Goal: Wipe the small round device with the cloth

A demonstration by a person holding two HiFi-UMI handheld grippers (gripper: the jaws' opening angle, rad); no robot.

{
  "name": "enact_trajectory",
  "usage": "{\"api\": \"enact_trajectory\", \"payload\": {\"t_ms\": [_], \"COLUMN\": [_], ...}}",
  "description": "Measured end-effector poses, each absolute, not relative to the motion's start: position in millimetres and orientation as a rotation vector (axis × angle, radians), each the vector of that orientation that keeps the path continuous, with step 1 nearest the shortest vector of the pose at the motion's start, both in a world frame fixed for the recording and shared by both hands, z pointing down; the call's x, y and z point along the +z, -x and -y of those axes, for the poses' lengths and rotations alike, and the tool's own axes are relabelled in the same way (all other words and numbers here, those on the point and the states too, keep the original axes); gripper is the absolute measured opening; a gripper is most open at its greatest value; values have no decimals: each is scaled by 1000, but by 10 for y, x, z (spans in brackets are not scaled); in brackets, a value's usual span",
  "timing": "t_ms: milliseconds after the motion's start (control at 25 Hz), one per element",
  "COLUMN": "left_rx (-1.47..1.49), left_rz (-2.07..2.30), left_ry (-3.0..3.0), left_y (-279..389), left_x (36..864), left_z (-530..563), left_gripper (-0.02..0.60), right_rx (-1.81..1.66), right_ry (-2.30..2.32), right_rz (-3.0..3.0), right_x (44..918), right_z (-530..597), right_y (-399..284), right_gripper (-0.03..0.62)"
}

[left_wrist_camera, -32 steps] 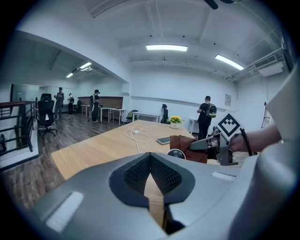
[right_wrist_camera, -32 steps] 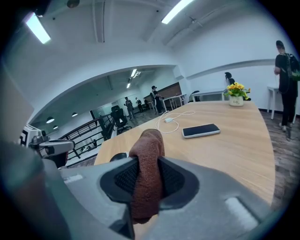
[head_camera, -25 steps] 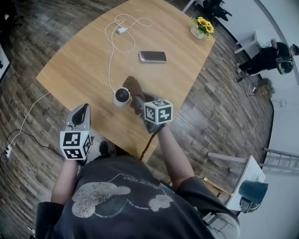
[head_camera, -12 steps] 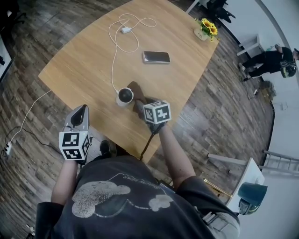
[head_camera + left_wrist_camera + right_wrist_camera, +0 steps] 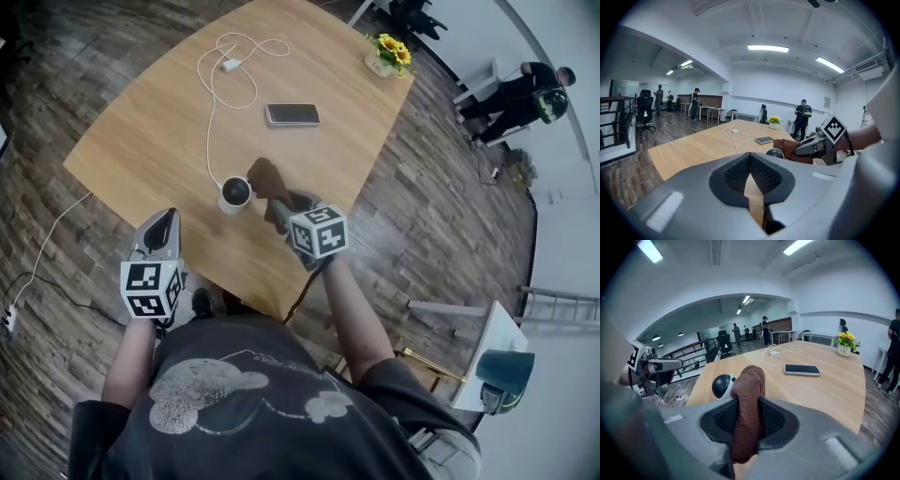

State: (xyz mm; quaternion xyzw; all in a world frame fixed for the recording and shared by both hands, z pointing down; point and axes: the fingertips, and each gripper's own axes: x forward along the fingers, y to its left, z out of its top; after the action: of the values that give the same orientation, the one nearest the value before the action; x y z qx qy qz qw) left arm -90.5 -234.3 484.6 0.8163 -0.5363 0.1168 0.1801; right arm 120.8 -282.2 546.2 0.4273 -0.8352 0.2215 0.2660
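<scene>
Two hand-held grippers in view, only one loaded. The right hand-held gripper [image 5: 747,405] has its jaws clamped on a brown cloth [image 5: 749,380]; in the right gripper view the cloth fills the space between the pads, bulges above them and hangs a little below. The small round device [image 5: 235,193], white body with a dark rounded top, stands on the wooden counter [image 5: 141,141] near its front edge. From the head view the free end of the cloth lies just to the device's right; I cannot tell whether cloth and device actually touch. The left hand-held gripper [image 5: 163,221] is held low at the counter's near edge, well to the left of the device. In the left gripper view its jaws meet at the tips, with only a thin slit of counter wood showing below them and nothing gripped. A white cable [image 5: 211,103] runs from the device toward the far side of the counter, where it lies in loops. A phone [image 5: 292,114] lies flat beyond the device, apart from it. A flower pot [image 5: 382,56] with yellow blooms sits at the far right corner. The wood-plank floor [image 5: 441,216] surrounds the counter.
</scene>
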Motion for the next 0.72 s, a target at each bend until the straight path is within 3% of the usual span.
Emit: {"api": "enact_trajectory", "payload": {"t_ms": [360, 720], "left_rx": [290, 335], "left_rz": [1548, 1630], "left_ry": [-2286, -2211], "left_y": [772, 827], "left_x": [4814, 4896], "left_z": [2407, 2414], "left_gripper": [18, 18], "right_rx": [350, 245], "right_ry": [-982, -552], "right_rz": [2364, 2453], "right_x": [4860, 5047], "right_z": [3222, 3411], "right_y": [-1286, -691], "right_gripper": [81, 81]}}
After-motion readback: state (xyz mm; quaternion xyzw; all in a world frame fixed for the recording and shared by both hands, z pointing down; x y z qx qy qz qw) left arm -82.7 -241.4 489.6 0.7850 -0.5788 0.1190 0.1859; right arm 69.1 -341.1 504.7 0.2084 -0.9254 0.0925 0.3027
